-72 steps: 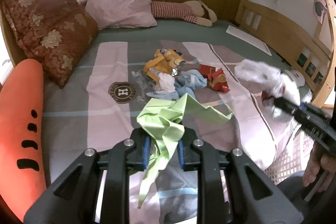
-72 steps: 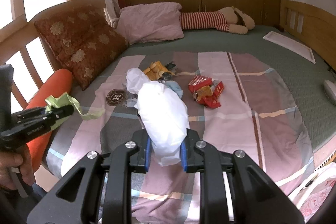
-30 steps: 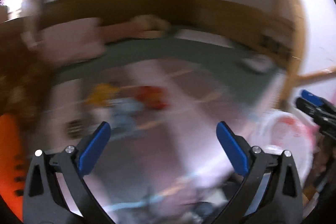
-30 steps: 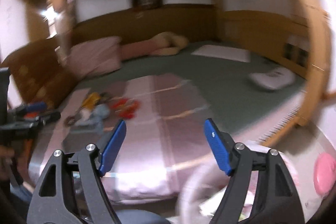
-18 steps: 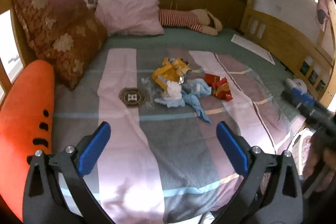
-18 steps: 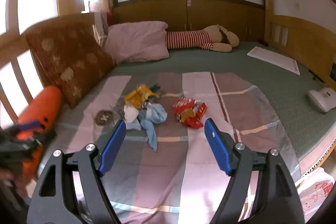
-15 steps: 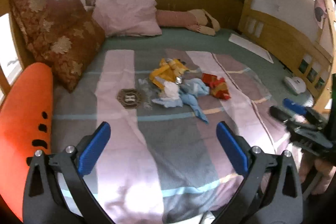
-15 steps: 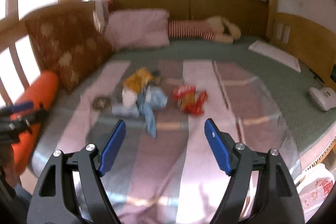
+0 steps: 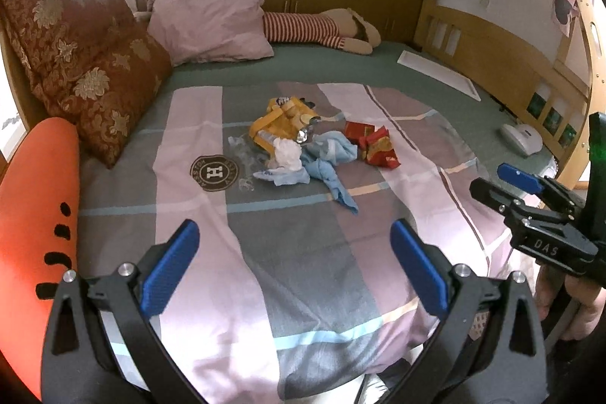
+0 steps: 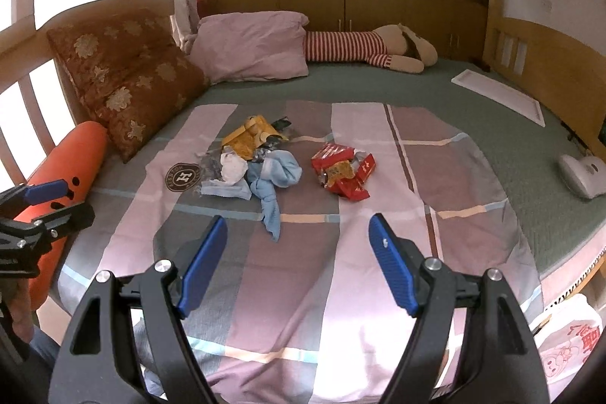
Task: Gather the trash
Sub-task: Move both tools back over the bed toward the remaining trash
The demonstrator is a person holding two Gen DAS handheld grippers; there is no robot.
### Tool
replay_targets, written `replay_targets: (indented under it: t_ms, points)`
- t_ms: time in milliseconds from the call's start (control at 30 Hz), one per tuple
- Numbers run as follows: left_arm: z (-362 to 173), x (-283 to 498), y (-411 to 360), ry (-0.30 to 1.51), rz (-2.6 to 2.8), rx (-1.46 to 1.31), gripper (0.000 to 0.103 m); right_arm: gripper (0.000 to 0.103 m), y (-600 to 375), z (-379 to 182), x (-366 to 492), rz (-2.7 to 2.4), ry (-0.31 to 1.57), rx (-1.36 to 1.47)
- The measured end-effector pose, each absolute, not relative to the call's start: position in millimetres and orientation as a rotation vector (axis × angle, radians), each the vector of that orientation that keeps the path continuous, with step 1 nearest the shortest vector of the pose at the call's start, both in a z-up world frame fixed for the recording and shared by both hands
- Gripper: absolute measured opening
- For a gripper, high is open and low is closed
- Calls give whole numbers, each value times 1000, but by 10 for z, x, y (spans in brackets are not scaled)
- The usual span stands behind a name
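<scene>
The white plastic bag (image 10: pixel 568 339) sits cut off at the frame's lower right corner. A crumpled white scrap (image 10: pixel 231 167) half hides the clear wrapper (image 9: pixel 242 154) behind it. The badge lettering (image 9: pixel 214 172) is too small to read.

Bed (image 10: pixel 435 93) under green cover, striped sheet (image 10: pixel 303 271) over it; mid-sheet: yellow wrapper (image 10: pixel 248 135), white tissue (image 10: pixel 231 167), blue cloth (image 10: pixel 274 180), red wrappers (image 10: pixel 342 171); pillows (image 10: pixel 250 46), striped plush toy (image 10: pixel 363 50) at head.
</scene>
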State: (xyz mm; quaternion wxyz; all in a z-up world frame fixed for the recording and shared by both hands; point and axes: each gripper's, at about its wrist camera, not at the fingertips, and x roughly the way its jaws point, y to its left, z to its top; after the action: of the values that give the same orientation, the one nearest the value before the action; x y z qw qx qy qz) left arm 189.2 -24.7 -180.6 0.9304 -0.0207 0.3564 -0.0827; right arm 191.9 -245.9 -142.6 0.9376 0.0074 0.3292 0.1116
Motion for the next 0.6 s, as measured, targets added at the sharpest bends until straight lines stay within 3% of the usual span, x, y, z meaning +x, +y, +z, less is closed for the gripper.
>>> replay_targets:
  t_ms: [600]
  points:
    - [-1824, 2195, -274, 750, -160, -56, 100, 75, -2393, -1466, 2085, 220, 696, -14]
